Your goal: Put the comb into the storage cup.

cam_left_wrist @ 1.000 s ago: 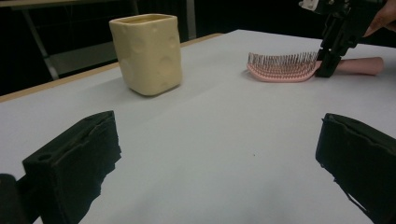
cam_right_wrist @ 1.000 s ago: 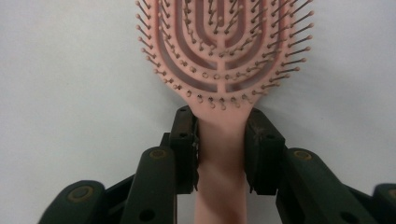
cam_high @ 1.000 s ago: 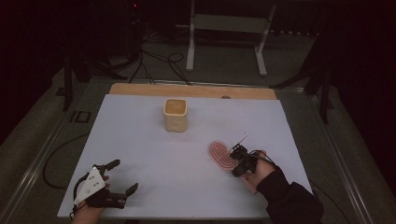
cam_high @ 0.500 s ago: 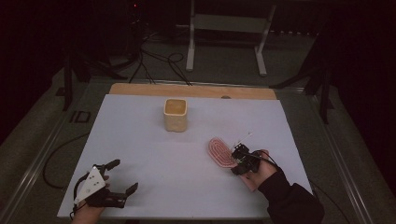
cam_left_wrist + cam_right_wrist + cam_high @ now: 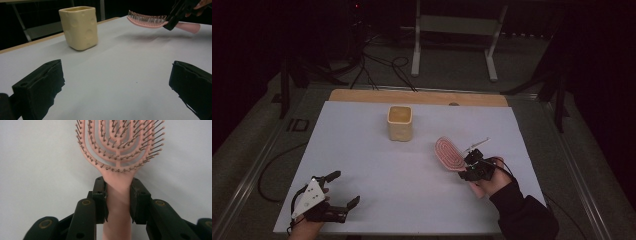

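Your white surface (image 5: 377,200) fills the high view's middle, the cup (image 5: 400,123) above centre. The brush (image 5: 449,154), right of centre, reads flat there; the left gripper view shows it lifted, bristles up. Your right gripper (image 5: 117,195) pinches its handle. Lower left, your left gripper (image 5: 343,189) has its fingers (image 5: 40,87) spread, holding nothing.

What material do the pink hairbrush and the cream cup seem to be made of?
Pink hairbrush: probably plastic, matte; its thin open ribs and bristles look moulded in one colour. Cream cup: probably glazed ceramic; its thick, dimpled walls have a soft sheen, though plastic is possible.
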Tool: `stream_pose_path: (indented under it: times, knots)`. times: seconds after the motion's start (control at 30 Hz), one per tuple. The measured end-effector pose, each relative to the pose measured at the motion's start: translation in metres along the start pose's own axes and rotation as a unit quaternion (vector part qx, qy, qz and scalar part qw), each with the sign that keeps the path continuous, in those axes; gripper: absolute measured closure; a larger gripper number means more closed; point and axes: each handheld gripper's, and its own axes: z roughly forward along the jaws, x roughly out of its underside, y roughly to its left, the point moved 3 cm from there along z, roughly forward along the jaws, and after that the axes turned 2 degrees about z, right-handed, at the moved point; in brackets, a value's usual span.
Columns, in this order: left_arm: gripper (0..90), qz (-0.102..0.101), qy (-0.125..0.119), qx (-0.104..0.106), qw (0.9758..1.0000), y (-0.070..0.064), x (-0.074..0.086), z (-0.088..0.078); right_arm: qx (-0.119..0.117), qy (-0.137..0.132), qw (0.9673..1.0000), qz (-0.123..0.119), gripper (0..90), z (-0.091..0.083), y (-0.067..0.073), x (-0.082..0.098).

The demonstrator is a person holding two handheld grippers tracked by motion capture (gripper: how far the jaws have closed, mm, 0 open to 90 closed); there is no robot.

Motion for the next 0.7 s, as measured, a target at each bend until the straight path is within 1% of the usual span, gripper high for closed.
stream_pose_path:
  times: [0.03,0.1,0.13,0.17,0.27,0.3,0.33,0.4,0.47,0.5,0.67,0.7]
  knots:
    - [0.0,0.001,0.0,0.0,1.0,0.0,0.0,0.0,-0.001,0.001,1.0,-0.002,70.0,-0.001,0.001,0.0]
    - [0.0,0.0,0.0,0.0,1.0,0.0,0.0,0.0,-0.004,-0.006,1.0,-0.005,70.1,-0.003,0.002,-0.002]
    - [0.0,-0.001,0.0,0.0,1.0,0.0,0.0,0.0,-0.011,-0.006,0.9999,-0.009,70.1,-0.003,0.002,-0.002]
    - [0.0,-0.001,0.001,0.0,1.0,0.0,0.0,0.0,-0.015,-0.011,0.9998,-0.009,70.1,-0.003,0.003,-0.003]
    - [0.0,0.001,0.001,0.0,1.0,0.0,0.0,0.0,-0.012,-0.015,0.9997,-0.015,70.0,-0.004,0.005,-0.005]
    - [0.0,0.001,0.0,-0.001,1.0,0.0,0.0,0.0,-0.01,-0.025,0.9995,-0.018,70.1,-0.005,0.006,-0.006]
    - [0.0,0.0,0.0,-0.001,1.0,0.0,0.0,0.0,-0.009,-0.034,0.999,-0.026,70.1,-0.006,0.008,-0.008]
    - [0.0,0.001,0.001,0.0,1.0,-0.001,0.0,0.0,-0.009,-0.048,0.9983,-0.032,70.0,-0.008,0.01,-0.011]
    - [0.0,0.001,0.0,-0.001,1.0,0.0,0.0,0.0,-0.016,-0.057,0.9976,-0.037,70.1,-0.009,0.012,-0.013]
    - [0.0,0.0,0.001,-0.002,1.0,0.0,0.0,0.0,-0.021,-0.057,0.9974,-0.039,70.1,-0.01,0.014,-0.014]
    - [0.0,0.0,0.0,-0.001,1.0,0.0,0.0,0.0,-0.019,-0.075,0.9961,-0.041,70.1,-0.013,0.018,-0.02]
    - [0.0,0.0,0.0,-0.001,1.0,0.0,0.0,0.0,-0.015,-0.081,0.9957,-0.042,70.1,-0.014,0.018,-0.022]
